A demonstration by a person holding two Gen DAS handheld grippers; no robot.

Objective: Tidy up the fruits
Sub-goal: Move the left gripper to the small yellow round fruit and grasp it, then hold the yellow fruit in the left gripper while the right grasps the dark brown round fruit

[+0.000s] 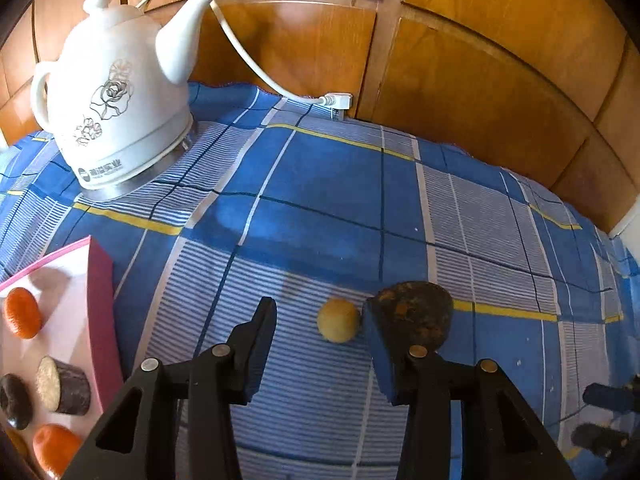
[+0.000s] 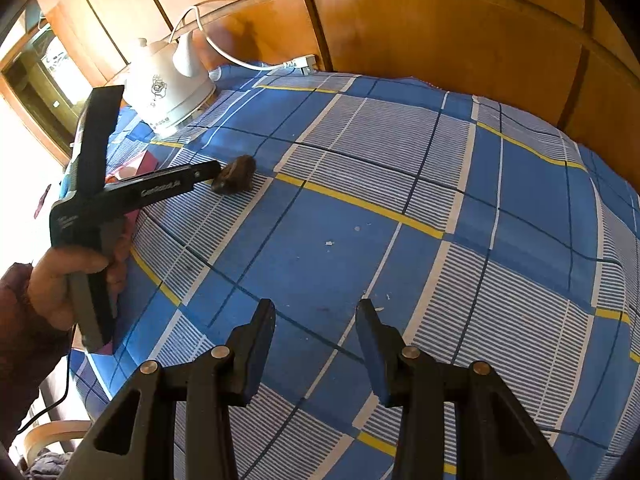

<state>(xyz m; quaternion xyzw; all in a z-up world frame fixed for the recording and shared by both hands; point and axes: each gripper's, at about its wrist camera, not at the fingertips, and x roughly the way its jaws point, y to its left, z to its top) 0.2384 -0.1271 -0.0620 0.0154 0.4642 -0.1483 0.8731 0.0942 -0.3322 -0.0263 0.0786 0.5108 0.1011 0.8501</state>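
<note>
In the left wrist view my left gripper [image 1: 320,312] is open over the blue checked cloth. A small round yellow fruit [image 1: 338,320] lies on the cloth between its fingertips, nearer the right finger. A dark brown rough fruit [image 1: 416,316] lies just behind that right finger. A pink tray [image 1: 102,304] at the left holds two orange fruits [image 1: 22,312], a cut dark-skinned piece [image 1: 64,386] and a dark round fruit [image 1: 15,400]. My right gripper [image 2: 316,312] is open and empty over bare cloth. The right wrist view shows the left gripper [image 2: 208,170] beside the brown fruit [image 2: 236,180].
A white ceramic electric kettle [image 1: 116,96] stands at the back left on the cloth, its white cord and plug [image 1: 338,101] lying by the wooden panel wall [image 1: 480,80]. The cloth-covered table [image 2: 400,220] drops off at the left, where a chair shows below.
</note>
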